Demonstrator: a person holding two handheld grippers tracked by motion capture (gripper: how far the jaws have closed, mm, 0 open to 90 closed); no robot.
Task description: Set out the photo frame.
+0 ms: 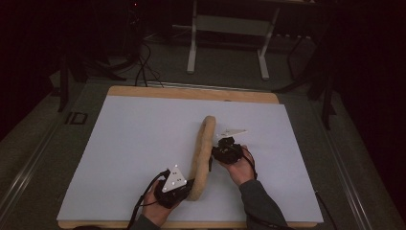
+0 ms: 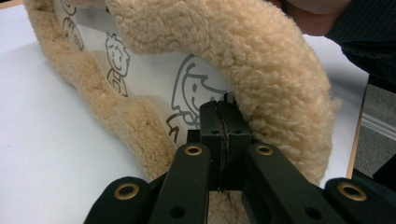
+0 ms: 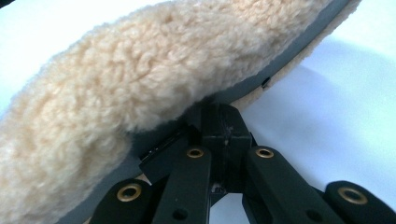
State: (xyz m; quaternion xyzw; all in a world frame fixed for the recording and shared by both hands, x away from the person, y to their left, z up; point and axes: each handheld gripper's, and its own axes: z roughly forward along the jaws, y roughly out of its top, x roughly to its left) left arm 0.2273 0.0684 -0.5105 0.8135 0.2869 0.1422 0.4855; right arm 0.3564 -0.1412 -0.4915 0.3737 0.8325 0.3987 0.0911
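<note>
Between the two grippers, the fleece-edged fabric piece (image 1: pixel 202 155) stands on edge on the white sheet (image 1: pixel 134 153), running near-to-far down the middle. Left gripper (image 1: pixel 187 186): jaws fully closed, pinching the near end of the fabric at its fleece trim. In the left gripper view the left gripper (image 2: pixel 219 121) has its tips clamped where the inner lining (image 2: pixel 154 77) (white, printed with cartoon figures) meets the fleece roll (image 2: pixel 261 70). Right gripper (image 1: pixel 215 152): also closed tight, gripping the fabric about midway along its right side. In the right gripper view the right gripper (image 3: pixel 219 119) bites on the grey edge just under the fleece (image 3: pixel 140 98), which bulges over the jaws. Far end of the piece rests free on the sheet. Sheet covers a wooden table (image 1: pixel 191 92).
</note>
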